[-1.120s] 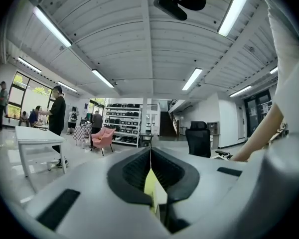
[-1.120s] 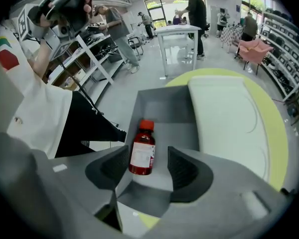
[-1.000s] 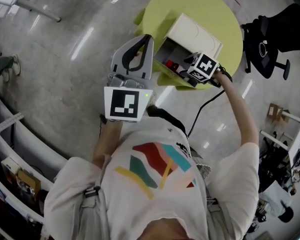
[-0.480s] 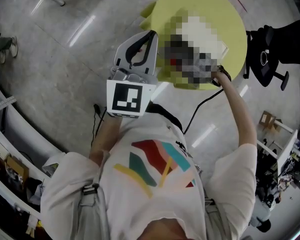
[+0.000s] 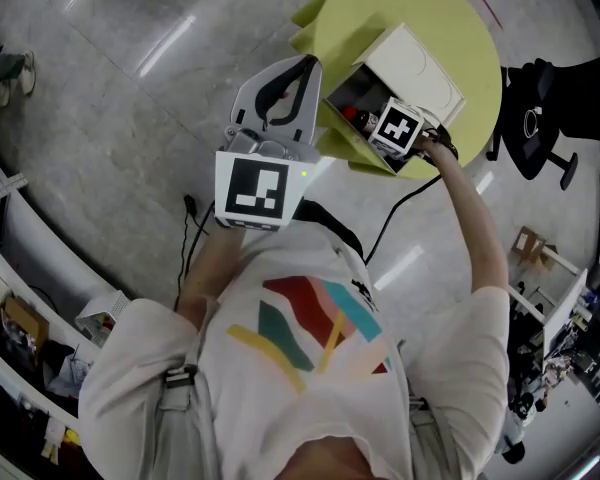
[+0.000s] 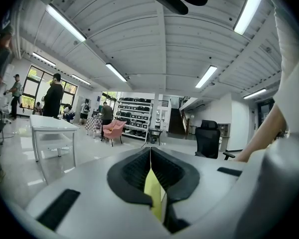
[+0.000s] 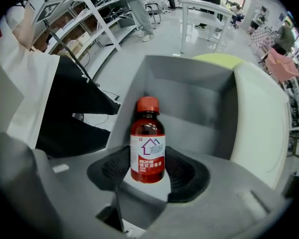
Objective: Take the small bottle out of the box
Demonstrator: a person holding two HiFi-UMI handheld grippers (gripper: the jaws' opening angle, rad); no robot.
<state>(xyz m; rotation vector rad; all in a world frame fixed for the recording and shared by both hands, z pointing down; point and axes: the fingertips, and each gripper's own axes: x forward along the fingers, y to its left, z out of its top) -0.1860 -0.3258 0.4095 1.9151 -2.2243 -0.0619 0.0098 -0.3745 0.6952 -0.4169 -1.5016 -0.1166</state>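
My right gripper (image 7: 148, 171) is clamping the glossy, cylindrical, red-capped bottle (image 7: 147, 143) inside the open, smooth-walled box (image 7: 189, 98), clear of its sides. My left gripper (image 6: 150, 168) is pressing its ribbed pads together, empty, beside the round table (image 5: 450, 18) edge.

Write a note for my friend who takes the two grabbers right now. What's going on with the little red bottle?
Left gripper: fingers shut, nothing in them, held up beside the box.
Right gripper: fingers shut on the small bottle, its red cap pointing into the box.
Box: open, lying on the yellow-green table.
Done: the bottle is gripped.
Left: the bottle is not yet out of the box. Pulling it straight back toward you should bring it clear.
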